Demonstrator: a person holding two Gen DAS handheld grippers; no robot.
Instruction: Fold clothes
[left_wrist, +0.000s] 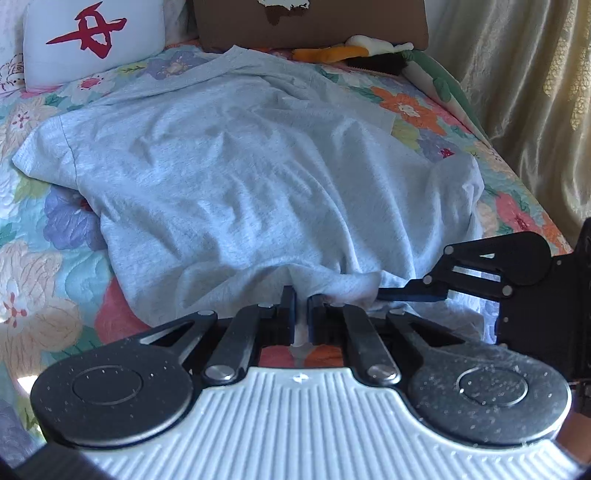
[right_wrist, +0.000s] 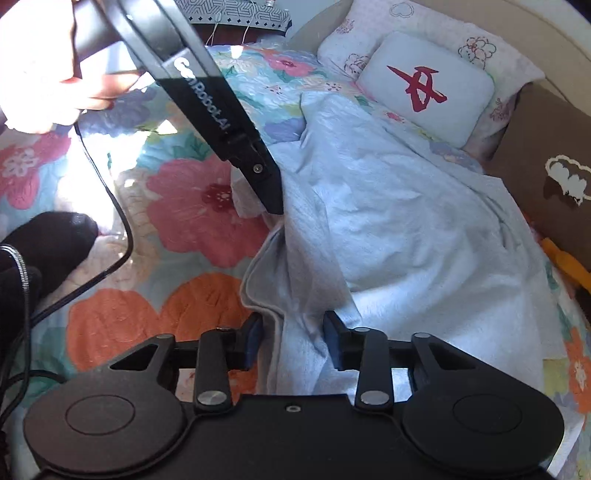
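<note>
Bed: floral quilt under a window-lit corner, white pillow with red mark and brown cushion at the head, plush toys beside the cushion, curtain along one side
Garment: light grey T-shirt spread wrinkled across the quilt, near hem bunched toward both tools, one sleeve out toward the pillow side
Left tool: nearly closed, pinching a small ridge of the near hem between its pads
Right tool: parted wide, straddling a doubled edge of the shirt, cloth lying in the gap, not yet clamped by the look of it
Spacing: both tools close together on the same edge, left tool tip just beside the fold ahead of the right tool
Risk, thin pinch: likely to slip out of the left tool on a lift
Risk, layers: right tool apt to catch one layer only, or quilt too
Risk, crowding: lopsided, bunched fold from a narrow span
Risk, cable: possible snag
</note>
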